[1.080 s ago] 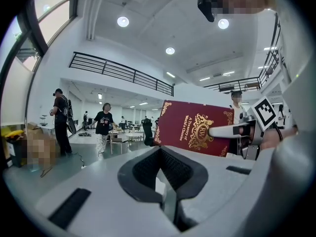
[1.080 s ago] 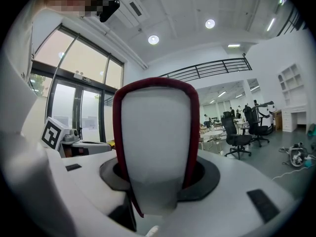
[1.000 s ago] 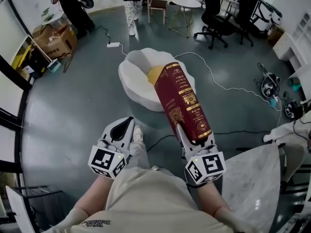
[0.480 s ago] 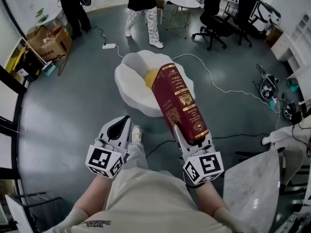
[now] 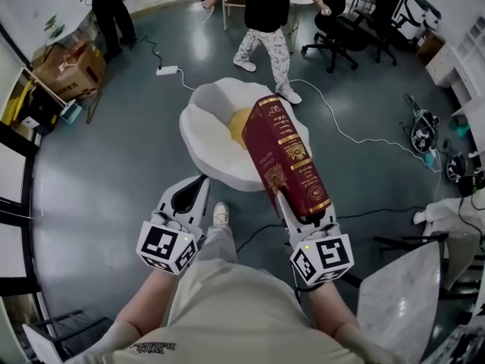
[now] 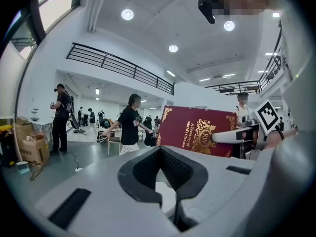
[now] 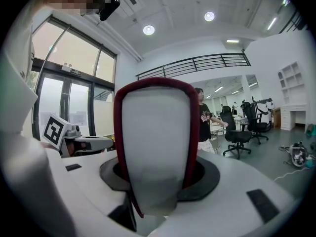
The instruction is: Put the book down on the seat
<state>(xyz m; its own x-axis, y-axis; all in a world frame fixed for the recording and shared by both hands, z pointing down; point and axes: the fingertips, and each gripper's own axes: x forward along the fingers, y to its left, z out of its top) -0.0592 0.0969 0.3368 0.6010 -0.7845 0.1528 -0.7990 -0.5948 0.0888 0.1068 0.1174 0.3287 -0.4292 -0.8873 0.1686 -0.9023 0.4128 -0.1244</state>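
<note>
Head view is showing me gripping the book (image 5: 284,154) by its lower end in my right claw (image 5: 301,207), jaws clamping across its thickness. It is reaching toward the white seat (image 5: 198,127), ready to lay flat but not yet on it. My left claw (image 5: 198,186) is hanging closed and empty, since I judge one grip enough.

Book (image 5: 286,158) covers right side of seat (image 5: 203,131) in head view. Person (image 5: 267,21) cut off at top edge. Spine print too small to read there.
</note>
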